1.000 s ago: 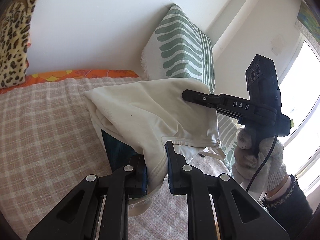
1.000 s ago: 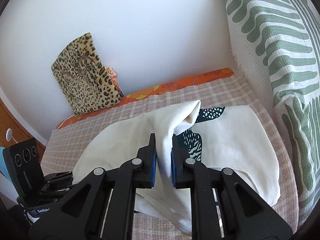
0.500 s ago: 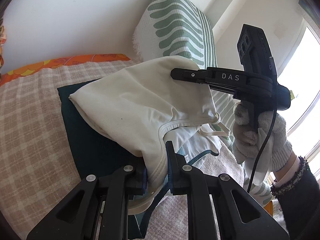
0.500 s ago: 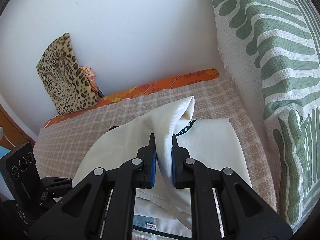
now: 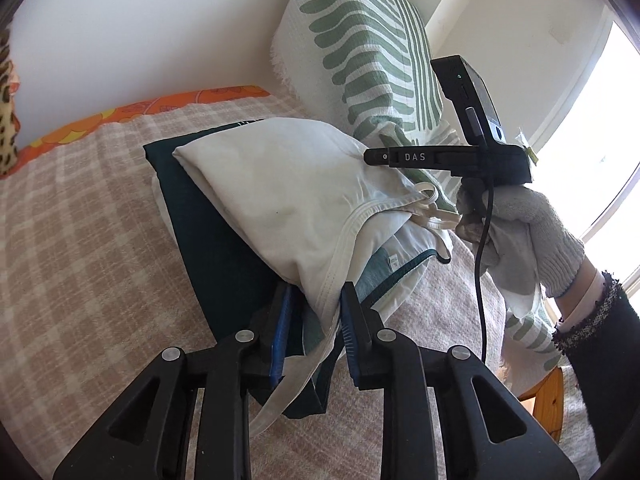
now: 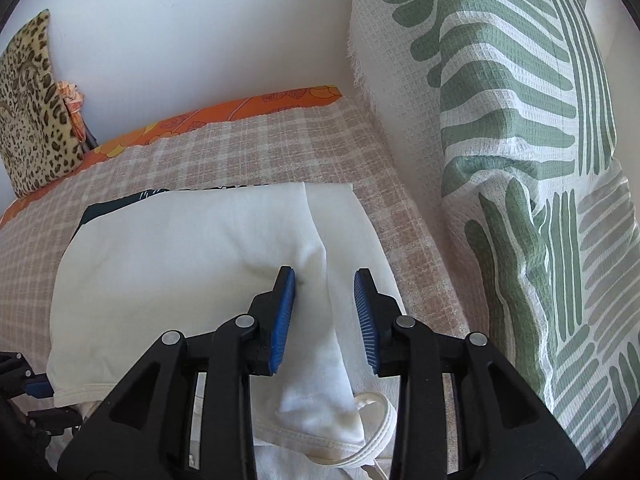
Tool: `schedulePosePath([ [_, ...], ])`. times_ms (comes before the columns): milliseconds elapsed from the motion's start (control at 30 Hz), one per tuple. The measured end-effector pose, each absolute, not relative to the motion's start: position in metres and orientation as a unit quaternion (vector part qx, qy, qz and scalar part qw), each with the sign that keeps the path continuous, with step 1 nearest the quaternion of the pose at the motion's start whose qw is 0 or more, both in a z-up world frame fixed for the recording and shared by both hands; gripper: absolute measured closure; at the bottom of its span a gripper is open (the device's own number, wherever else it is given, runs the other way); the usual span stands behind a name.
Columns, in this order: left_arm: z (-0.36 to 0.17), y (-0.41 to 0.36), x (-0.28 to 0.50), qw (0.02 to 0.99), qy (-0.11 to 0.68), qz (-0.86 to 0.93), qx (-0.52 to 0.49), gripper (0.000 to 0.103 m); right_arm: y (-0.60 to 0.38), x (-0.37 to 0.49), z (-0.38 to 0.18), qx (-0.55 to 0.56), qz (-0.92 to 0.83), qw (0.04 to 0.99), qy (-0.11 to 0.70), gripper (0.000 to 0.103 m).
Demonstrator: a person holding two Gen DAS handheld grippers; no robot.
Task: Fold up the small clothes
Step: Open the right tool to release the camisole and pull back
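The left gripper (image 5: 314, 320) points down toward the bed, and its jaws are opening. A hem of the cream garment (image 5: 288, 188) hangs between the blue pads (image 5: 280, 328); the cloth seems to lean on the right one, while the left one stands free of it, so the grip looks released. The right gripper (image 6: 324, 312) is also opening. Its blue pads (image 6: 285, 316) stand apart, with a raised crease of the same garment (image 6: 192, 264) between them, and neither pad presses on the cloth.

The cream garment lies folded over on the bed, its rounded fold on the far side and its ribbed waistband with loose white straps (image 5: 430, 210) on the near side. It rests on top of a dark teal cloth (image 5: 212, 240), which shows along its left edge and at the near end. Under both is a checked pink and cream blanket (image 5: 80, 260). At the far edge of the bed runs an orange flowered sheet (image 6: 256, 106), against a white wall.

To the right stands a big cushion with green leaf stripes (image 6: 500, 100). At the far left leans a leopard print cushion (image 6: 30, 108). A hand in a grey knit glove (image 5: 532, 236) holds the right gripper, with a dark sleeve (image 5: 608, 348) behind it, beside a bright window (image 5: 600, 128).
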State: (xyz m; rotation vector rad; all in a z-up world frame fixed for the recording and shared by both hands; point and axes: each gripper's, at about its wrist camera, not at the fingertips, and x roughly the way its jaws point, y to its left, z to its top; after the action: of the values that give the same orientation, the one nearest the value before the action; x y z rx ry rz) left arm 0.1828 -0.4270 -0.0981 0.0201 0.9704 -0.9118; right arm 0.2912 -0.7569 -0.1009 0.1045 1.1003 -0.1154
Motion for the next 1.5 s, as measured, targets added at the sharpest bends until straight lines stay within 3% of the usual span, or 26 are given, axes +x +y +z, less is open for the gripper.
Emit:
schedulePosePath([
  [367, -0.075, -0.410, 0.169, 0.800, 0.431, -0.417, 0.012, 0.080, -0.755, 0.271, -0.074, 0.066, -0.069, 0.861, 0.500, 0.069],
  [533, -0.062, -0.403, 0.157, 0.811, 0.416, -0.410, 0.020, 0.064, -0.740, 0.261, -0.066, 0.075, -0.057, 0.867, 0.488, 0.058],
  [800, -0.036, -0.391, 0.130, 0.833, 0.375, -0.404, 0.045, 0.042, -0.724, 0.241, -0.051, 0.079, -0.058, 0.871, 0.481, 0.055],
  [900, -0.028, -0.382, 0.123, 0.838, 0.368, -0.401, 0.039, 0.033, -0.718, 0.234, -0.043, 0.078, -0.060, 0.874, 0.476, 0.046],
  [1267, -0.007, -0.341, 0.103, 0.862, 0.342, -0.373, 0.027, 0.028, -0.680, 0.197, -0.014, 0.083, -0.058, 0.890, 0.445, 0.022],
  [1500, 0.006, -0.314, 0.081, 0.871, 0.322, -0.369, 0.035, 0.028, -0.655, 0.170, 0.000, 0.100, -0.073, 0.898, 0.421, 0.018],
])
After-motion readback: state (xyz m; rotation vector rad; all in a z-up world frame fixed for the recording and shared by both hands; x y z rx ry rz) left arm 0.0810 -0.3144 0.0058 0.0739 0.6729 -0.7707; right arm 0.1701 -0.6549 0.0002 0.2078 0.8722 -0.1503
